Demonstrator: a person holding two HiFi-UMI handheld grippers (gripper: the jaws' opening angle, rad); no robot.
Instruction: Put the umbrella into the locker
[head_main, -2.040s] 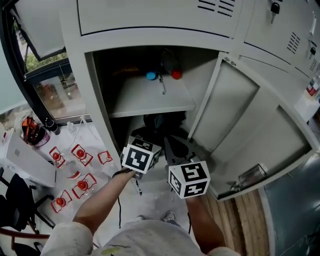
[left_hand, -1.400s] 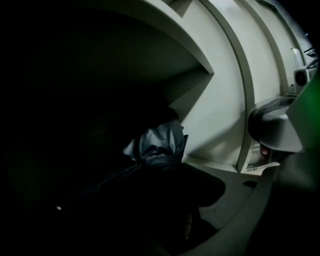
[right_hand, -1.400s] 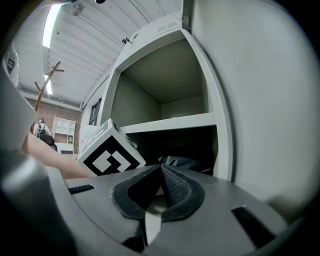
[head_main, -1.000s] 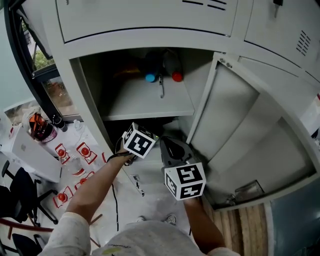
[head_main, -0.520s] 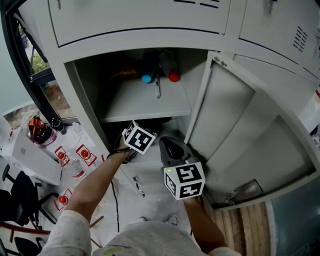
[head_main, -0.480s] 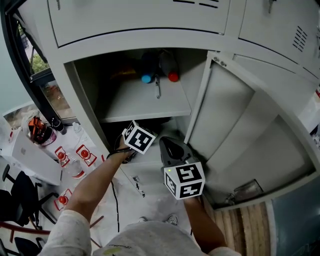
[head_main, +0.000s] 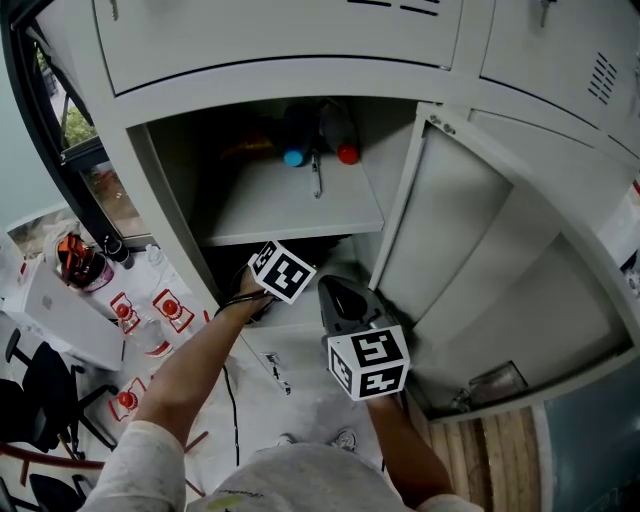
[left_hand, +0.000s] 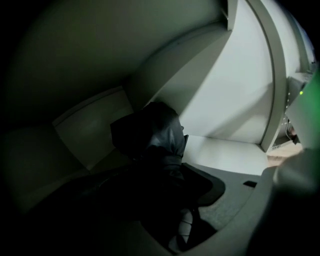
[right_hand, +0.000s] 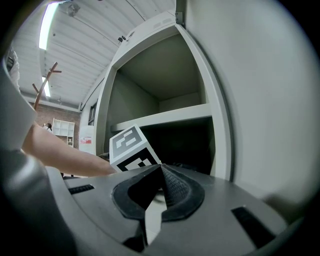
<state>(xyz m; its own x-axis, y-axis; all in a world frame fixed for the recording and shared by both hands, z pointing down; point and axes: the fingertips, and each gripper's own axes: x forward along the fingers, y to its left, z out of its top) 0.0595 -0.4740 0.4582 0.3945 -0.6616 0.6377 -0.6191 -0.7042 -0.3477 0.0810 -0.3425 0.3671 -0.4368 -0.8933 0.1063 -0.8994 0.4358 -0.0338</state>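
Framing umbrella (left_hand: 160, 135): shelf (head_main: 290, 205) above, door (head_main: 470, 230) beside

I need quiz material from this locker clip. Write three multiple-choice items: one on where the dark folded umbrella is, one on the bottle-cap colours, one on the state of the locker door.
1. Where is the dark folded fabric umbrella?
A) in the lower compartment under the grey metal shelf
B) on top of that shelf
C) on the floor outside

2. What colours are the caps of the two dark bottles lying on the shelf?
A) both green
B) blue and red
C) yellow and white

3. How does the grey metal locker door stand?
A) shut
B) taken off
C) swung open to the right

Key:
1 A: the left gripper view shows it inside the dark lower compartment.
2 B: a blue cap and a red cap face outward.
3 C: its inner face shows beside the open compartments.
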